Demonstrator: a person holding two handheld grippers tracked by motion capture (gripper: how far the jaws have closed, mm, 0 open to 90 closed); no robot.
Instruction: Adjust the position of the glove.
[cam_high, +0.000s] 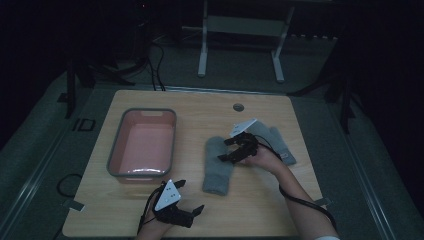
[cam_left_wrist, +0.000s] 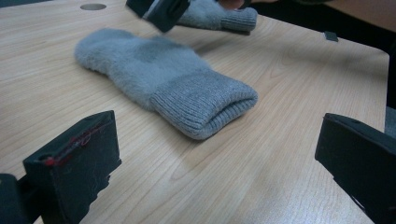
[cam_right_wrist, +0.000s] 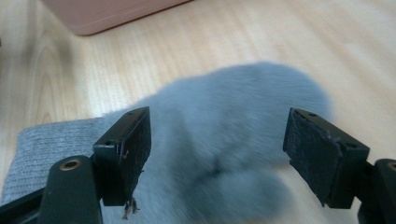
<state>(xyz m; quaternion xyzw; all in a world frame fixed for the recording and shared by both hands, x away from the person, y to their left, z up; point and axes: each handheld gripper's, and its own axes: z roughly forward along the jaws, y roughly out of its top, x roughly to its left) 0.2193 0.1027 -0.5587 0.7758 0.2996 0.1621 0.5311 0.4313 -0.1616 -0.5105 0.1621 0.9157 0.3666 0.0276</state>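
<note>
Two grey mittens lie on the wooden table. The nearer mitten lies with its ribbed cuff toward the person. The other mitten lies to its right, partly under the person's right hand. My right gripper hangs open just above the nearer mitten's fluffy end, its pads apart on either side and not pressing on it. My left gripper rests open near the table's front edge, pointing at that mitten's cuff, with nothing between its jaws.
A pink basin with a grey rim stands at the left of the table and looks empty. A round cable hole sits near the far edge. A white metal frame stands on the floor beyond the table.
</note>
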